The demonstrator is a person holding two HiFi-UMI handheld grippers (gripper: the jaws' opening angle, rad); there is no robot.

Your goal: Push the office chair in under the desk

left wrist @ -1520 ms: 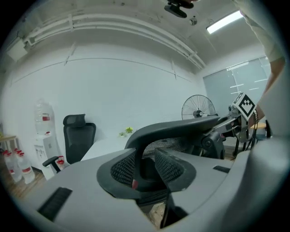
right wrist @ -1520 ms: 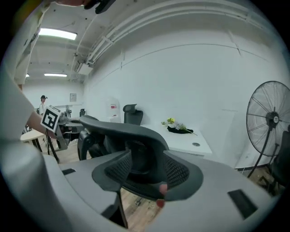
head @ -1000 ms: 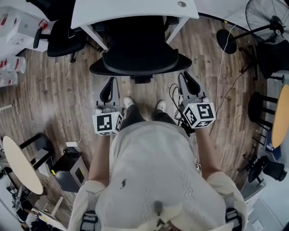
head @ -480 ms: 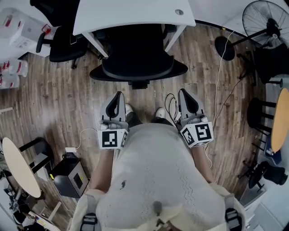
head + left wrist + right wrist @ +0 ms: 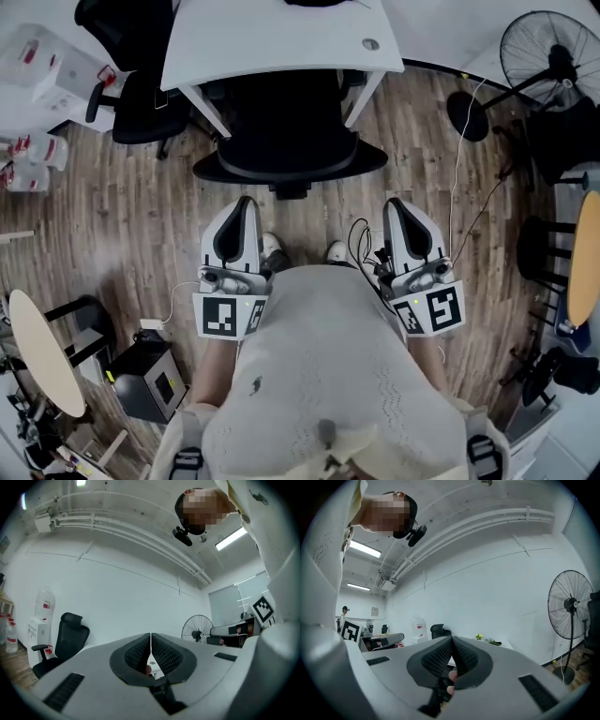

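Squarely under the white desk [image 5: 281,42] sits the black office chair [image 5: 291,155], its backrest just outside the desk's edge. Behind it a person [image 5: 319,375] holds the left gripper [image 5: 244,204] and right gripper [image 5: 396,206] level at either side, pointing at the chair, both clenched on nothing and clear of it.

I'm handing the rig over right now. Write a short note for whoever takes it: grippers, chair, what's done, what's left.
Left gripper: shut, empty, clear of the chair.
Right gripper: shut, empty, also clear.
Black office chair: seat under the white desk, backrest at the desk's front edge.
Done: chair looks pushed in.
Left: probably nothing; just check it sits straight.
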